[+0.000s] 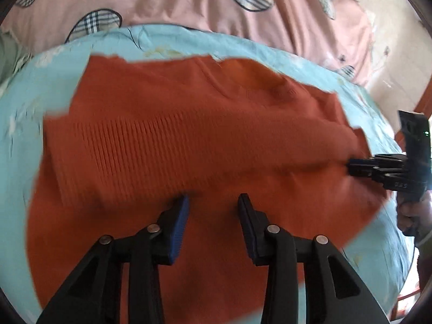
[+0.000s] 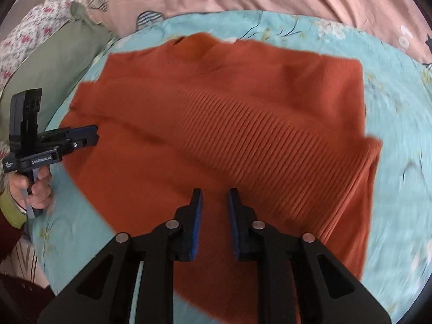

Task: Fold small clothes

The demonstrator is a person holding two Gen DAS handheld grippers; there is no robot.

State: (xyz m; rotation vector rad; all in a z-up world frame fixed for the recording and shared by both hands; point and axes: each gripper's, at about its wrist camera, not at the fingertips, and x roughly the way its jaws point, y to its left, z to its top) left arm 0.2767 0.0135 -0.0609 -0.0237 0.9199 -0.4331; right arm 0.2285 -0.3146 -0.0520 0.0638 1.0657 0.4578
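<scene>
A rust-orange ribbed knit sweater (image 1: 189, 140) lies spread on a light blue floral sheet (image 1: 21, 124), with a sleeve folded across its body. It also shows in the right wrist view (image 2: 229, 124), collar at the far side. My left gripper (image 1: 213, 205) is open and empty, hovering over the sweater's lower part; it also shows at the left in the right wrist view (image 2: 90, 135). My right gripper (image 2: 214, 199) is open with a narrow gap, empty, above the sweater's near part. In the left wrist view it (image 1: 353, 166) sits at the sweater's right edge.
A pink patterned quilt (image 1: 189, 8) lies beyond the blue sheet (image 2: 391, 102). A green pillow (image 2: 56, 62) and a floral cushion (image 2: 32, 24) sit at the left. The person's hand (image 2: 35, 186) holds the left gripper's handle.
</scene>
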